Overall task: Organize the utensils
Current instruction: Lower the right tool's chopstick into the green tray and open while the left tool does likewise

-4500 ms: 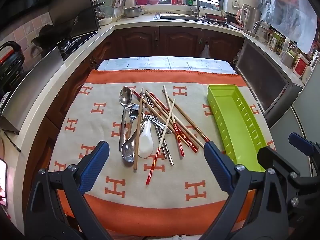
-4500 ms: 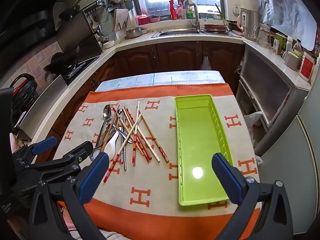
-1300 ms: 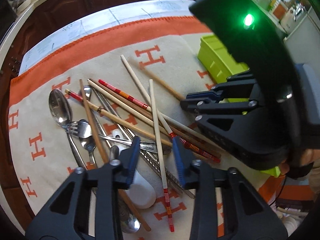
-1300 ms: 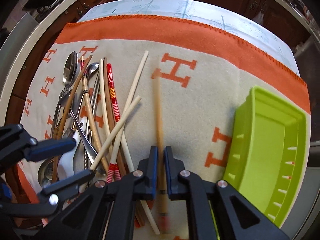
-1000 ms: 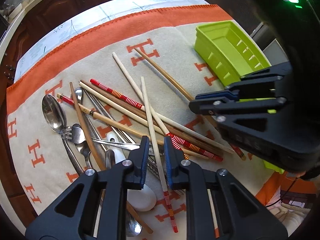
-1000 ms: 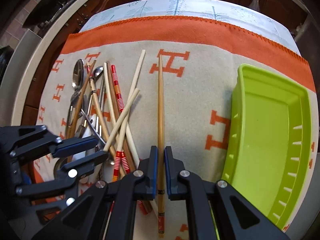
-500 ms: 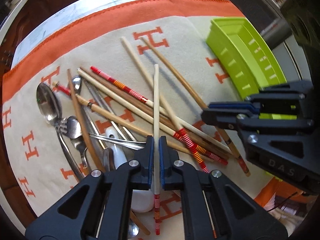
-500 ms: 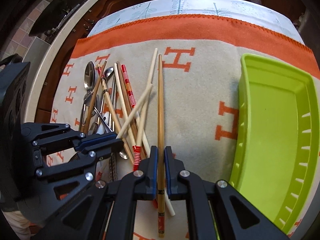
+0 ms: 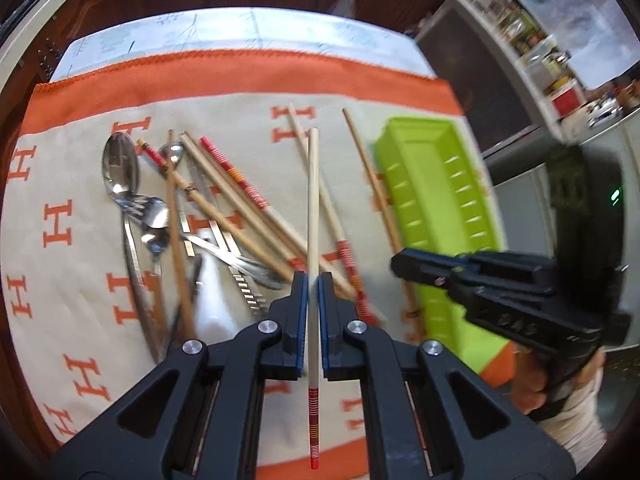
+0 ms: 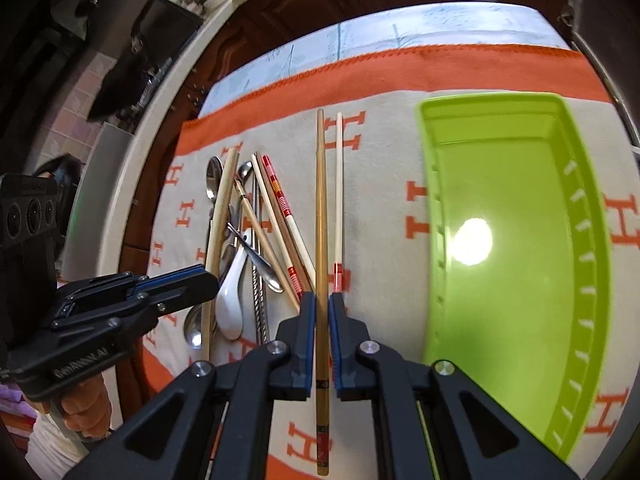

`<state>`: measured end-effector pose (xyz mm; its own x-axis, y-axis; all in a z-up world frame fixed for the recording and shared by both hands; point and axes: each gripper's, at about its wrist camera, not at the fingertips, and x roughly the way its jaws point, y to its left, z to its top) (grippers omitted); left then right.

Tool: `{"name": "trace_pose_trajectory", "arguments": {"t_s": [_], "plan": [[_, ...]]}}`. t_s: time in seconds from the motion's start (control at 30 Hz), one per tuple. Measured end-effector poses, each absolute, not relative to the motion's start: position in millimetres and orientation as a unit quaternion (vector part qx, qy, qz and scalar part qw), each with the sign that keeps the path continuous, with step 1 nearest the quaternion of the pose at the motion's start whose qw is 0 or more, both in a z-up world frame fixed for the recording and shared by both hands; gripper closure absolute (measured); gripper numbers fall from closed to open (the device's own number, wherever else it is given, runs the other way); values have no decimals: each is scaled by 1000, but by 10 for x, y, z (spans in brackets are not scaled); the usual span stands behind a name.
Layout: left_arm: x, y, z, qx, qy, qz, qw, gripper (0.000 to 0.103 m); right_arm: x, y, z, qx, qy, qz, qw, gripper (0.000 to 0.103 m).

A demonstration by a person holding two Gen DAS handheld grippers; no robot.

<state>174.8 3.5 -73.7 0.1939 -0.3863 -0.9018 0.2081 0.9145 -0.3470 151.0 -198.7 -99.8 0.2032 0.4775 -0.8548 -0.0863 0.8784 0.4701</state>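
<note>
My left gripper is shut on a pale chopstick with a red-striped end, held above the pile. My right gripper is shut on a brown bamboo chopstick, lifted over the cloth just left of the lime green tray. The tray holds nothing. The remaining chopsticks, metal spoons, a fork and a white ceramic spoon lie heaped on the cloth. In the right wrist view the left gripper holds its pale chopstick over the heap. The left wrist view shows the right gripper beside the green tray.
A beige cloth with orange H marks and an orange border covers the table. Dark wooden kitchen cabinets and a pale counter ring the table. A person's hand grips the left tool's handle. Bare cloth lies between heap and tray.
Both grippers stay shut on their chopsticks and have risen off the heap. The right gripper has shifted toward the tray. The left gripper's view has swung right.
</note>
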Motion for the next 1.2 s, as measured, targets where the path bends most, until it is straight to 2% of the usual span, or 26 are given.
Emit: {"name": "trace_pose_trajectory", "arguments": {"t_s": [0.2,0.4,0.83,0.9,1.03,1.2], "plan": [[1700,-455,-452,-121,587,-212,772,100,1353,-2404,-862,171,585,152,779,97],[1827,-1079,-486,-152,595,-222,757,100,1280,-2896,-896,161,583,84,792,97],[1963,-1776,-1176,-161,623,-204,738,99,1288,-3186,-1050,138,598,36,788,95],[1969,-1838,-1247,-146,625,-206,739,97,1274,-3199,-1045,139,598,32,789,94],[1903,-1865,-1202,-126,613,-203,753,69,1251,-3181,-1031,137,598,35,789,94],[1783,-1761,-955,-88,592,-199,776,66,1185,-3044,-973,125,596,45,792,94]]}}
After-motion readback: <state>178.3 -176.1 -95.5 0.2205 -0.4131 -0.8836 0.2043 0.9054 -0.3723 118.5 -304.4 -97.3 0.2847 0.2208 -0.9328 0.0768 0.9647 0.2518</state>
